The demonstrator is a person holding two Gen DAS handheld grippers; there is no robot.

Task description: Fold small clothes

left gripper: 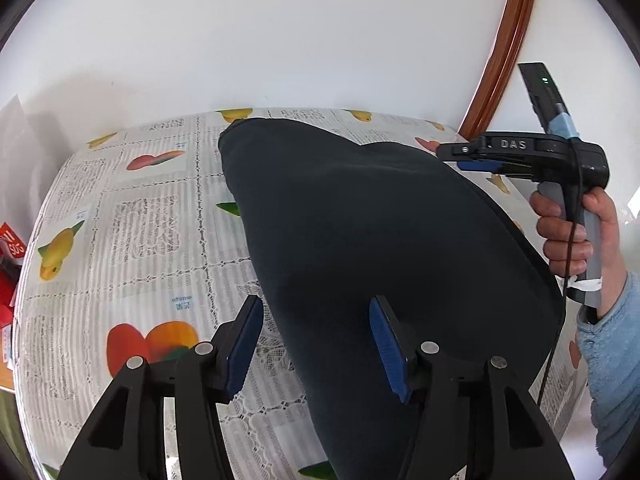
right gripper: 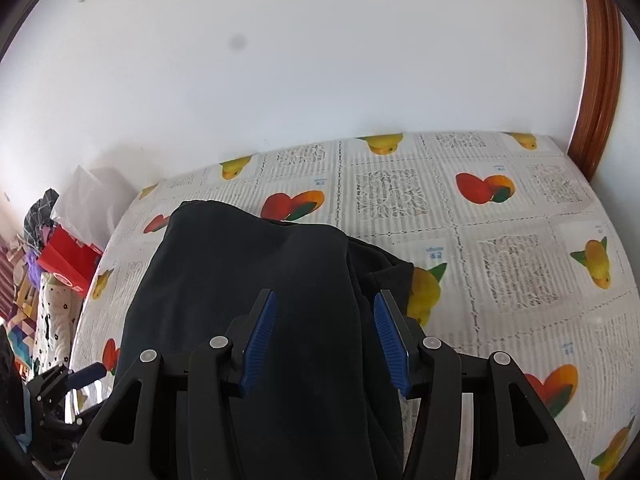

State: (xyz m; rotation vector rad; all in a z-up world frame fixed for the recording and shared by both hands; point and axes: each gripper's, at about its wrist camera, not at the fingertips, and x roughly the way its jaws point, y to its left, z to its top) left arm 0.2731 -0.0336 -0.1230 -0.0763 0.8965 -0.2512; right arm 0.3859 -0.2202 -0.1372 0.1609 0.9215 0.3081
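A dark navy garment (left gripper: 360, 240) lies spread along the table, on a white lace-patterned tablecloth (left gripper: 132, 220) printed with fruit pictures and small text blocks. In the left wrist view the cloth runs from the far edge of the table toward the camera, widening as it comes closer, its surface smooth and its far end rounded. The left gripper (left gripper: 316, 344) hangs over the near part of the garment with its jaws spread wide apart and nothing between them; one blue pad (left gripper: 244, 348) sits above the bare tablecloth just beside the cloth's edge, the other above the dark fabric. The right gripper (left gripper: 476, 156) shows at the far right edge of the garment in that same view, held by a hand (left gripper: 572, 232) in a light blue sleeve; seen side-on there, its fingers point left over the cloth edge. From the right wrist camera, the right gripper (right gripper: 324, 340) is released too, jaws wide, hovering over the garment (right gripper: 248, 280), where one layer seems to overlap another along a ridge near the right finger. A white wall (left gripper: 280, 40) rises behind the table, with a brown wooden frame (right gripper: 600, 80) at the right. At the left, beyond the table, stands a pile of bags and a red box (right gripper: 68, 260).
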